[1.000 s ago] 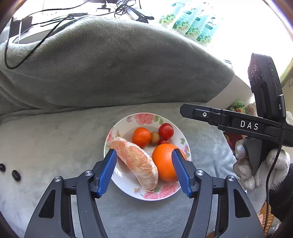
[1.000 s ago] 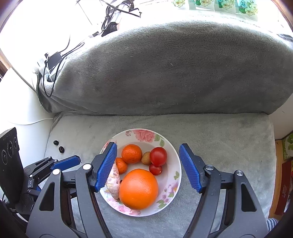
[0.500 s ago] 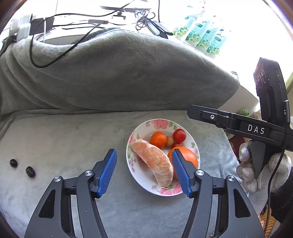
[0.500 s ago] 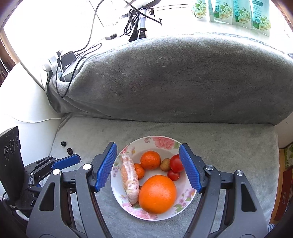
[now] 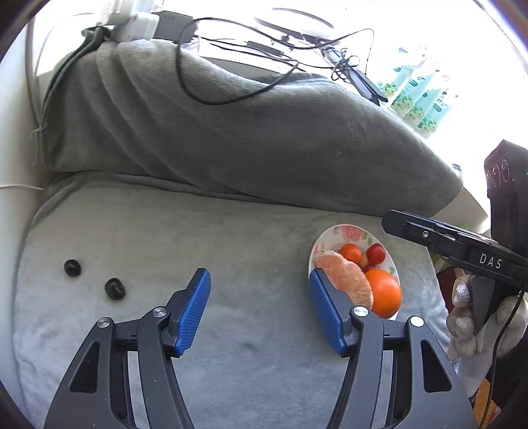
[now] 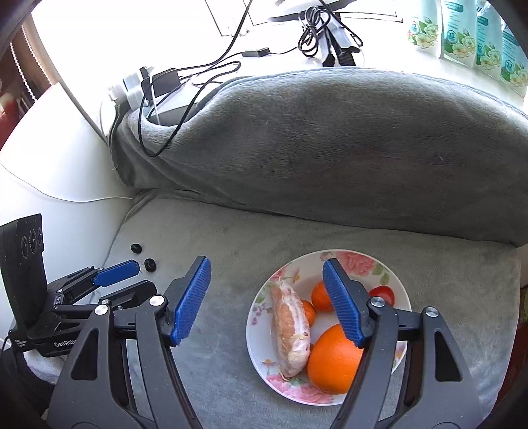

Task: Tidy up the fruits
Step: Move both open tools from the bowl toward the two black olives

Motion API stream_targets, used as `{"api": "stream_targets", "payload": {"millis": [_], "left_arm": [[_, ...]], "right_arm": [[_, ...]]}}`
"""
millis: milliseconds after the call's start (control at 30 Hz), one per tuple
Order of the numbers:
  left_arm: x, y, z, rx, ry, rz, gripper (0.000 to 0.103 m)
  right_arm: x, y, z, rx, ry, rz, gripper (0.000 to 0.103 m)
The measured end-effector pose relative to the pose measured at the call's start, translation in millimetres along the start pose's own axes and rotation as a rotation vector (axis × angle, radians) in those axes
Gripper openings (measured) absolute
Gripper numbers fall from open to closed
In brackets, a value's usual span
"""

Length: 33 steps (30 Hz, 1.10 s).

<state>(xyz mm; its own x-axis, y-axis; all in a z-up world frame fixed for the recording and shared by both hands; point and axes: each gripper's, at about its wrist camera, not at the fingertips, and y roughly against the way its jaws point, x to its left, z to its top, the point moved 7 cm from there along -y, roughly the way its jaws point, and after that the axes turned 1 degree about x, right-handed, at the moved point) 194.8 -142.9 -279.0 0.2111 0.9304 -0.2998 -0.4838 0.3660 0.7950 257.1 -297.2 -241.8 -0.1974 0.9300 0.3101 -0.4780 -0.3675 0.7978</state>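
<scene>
- We see the left gripper (image 5: pixel 259 308) jaws wide, empty; its right pad hides part of the plate (image 5: pixel 349 231).
- Right gripper (image 6: pixel 267 302) jaws wide, empty, partly covering the orange (image 6: pixel 330 363).

A thick grey plush blanket (image 6: pixel 330 145) lies bunched along the far side of a pale grey cushion (image 5: pixel 198 231). Black cables (image 5: pixel 264 49) and white power adapters (image 6: pixel 132 89) trail over its far left edge. Teal floral-printed pouches (image 6: pixel 462 29) stand at the far right.
</scene>
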Motion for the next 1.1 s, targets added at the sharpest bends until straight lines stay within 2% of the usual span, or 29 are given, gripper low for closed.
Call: {"api": "stream_targets", "payload": {"millis": [400,667,967,1100], "left_arm": [[83.3,14.6,-12.0,-0.033,0.095,0.114,0.062],[127.9,11.5,-17.1,-0.023,0.161,0.137,0.062],[173.1,-0.5,-21.7,-0.009,0.204,0.145,0.059],[187.0,-5.6,-20.3,-0.008,0.208,0.139,0.058]], "right_arm": [[72.7,-41.1,-8.3,0.042,0.134,0.081,0.073],[123.5,-73.2,-19.0,0.062,0.238,0.122,0.073],[159.9,-109.9,-33.1,0.089,0.286,0.165,0.073],[169.8,-125.1,-39.2,0.106,0.286,0.182,0.066]]}}
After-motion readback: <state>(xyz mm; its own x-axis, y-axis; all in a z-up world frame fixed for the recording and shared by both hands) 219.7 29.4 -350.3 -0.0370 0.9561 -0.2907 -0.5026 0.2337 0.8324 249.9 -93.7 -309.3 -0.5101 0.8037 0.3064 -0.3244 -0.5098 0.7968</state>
